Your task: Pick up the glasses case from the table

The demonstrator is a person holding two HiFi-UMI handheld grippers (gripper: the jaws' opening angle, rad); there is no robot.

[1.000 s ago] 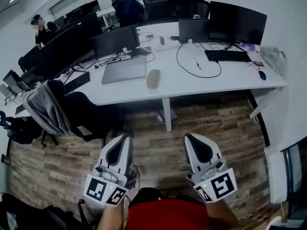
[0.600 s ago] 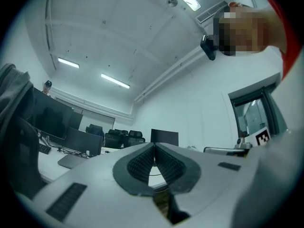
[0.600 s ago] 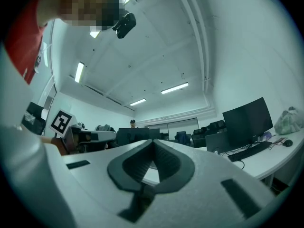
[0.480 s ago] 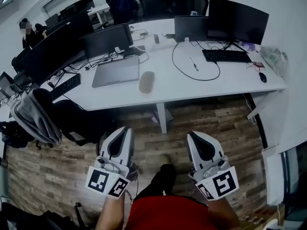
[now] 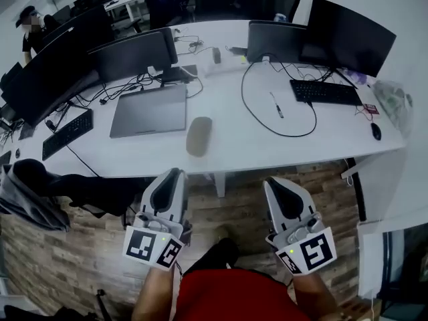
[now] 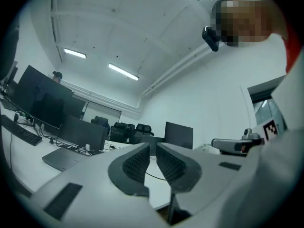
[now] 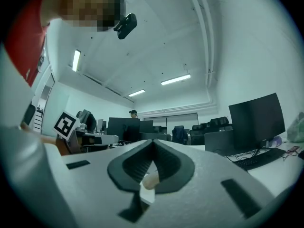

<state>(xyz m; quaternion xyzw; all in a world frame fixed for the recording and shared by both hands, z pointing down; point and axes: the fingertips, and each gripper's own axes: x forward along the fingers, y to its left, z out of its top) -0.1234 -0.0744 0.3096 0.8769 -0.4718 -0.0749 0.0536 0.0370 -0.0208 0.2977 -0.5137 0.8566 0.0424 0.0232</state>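
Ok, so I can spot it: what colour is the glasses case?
The glasses case is plain greyish beige; head view shows it best.

Red shirt (image 5: 234,298), white claws (image 5: 175,172) (image 5: 271,181), black-white marker cubes (image 5: 152,249)

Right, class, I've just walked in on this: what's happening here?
A person stands before a white table with the left hand-held gripper and the right hand-held gripper, both shut and empty. The glasses case lies untouched near the table's front edge, beside a closed laptop. Neither gripper has reached it yet.
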